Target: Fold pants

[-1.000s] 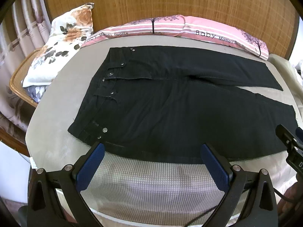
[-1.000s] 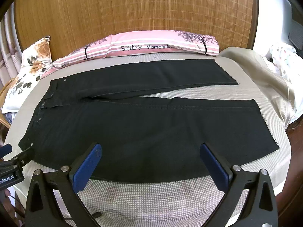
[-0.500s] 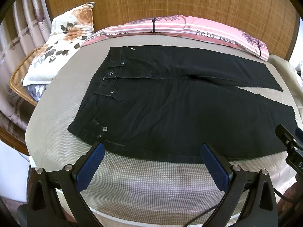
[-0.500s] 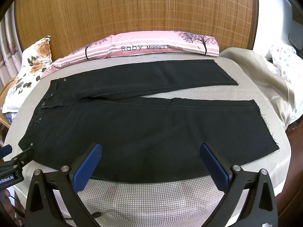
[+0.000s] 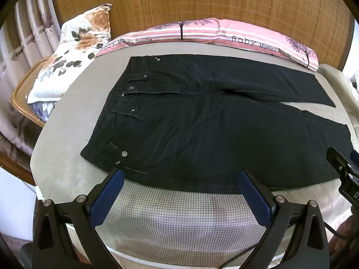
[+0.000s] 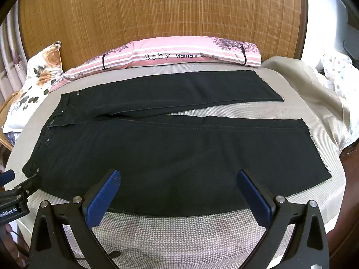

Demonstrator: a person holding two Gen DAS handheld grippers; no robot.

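Observation:
Black pants lie flat on the bed, waistband to the left, both legs spread apart toward the right with frayed hems. My left gripper hovers open above the near edge of the pants, close to the waistband corner, with nothing between its blue pads. Farther right, my right gripper stands open over the near leg's lower edge, also empty. Each gripper shows at the edge of the other's view: the right gripper and the left gripper.
A pink striped pillow lies along the woven headboard. A floral pillow rests on a wicker chair at left. Beige cloth bunches at the bed's right side. Checked bedcover shows in front.
The left gripper has drawn back and up slightly, so a little more bedcover shows before the pants. The right gripper and the pants have not visibly moved.

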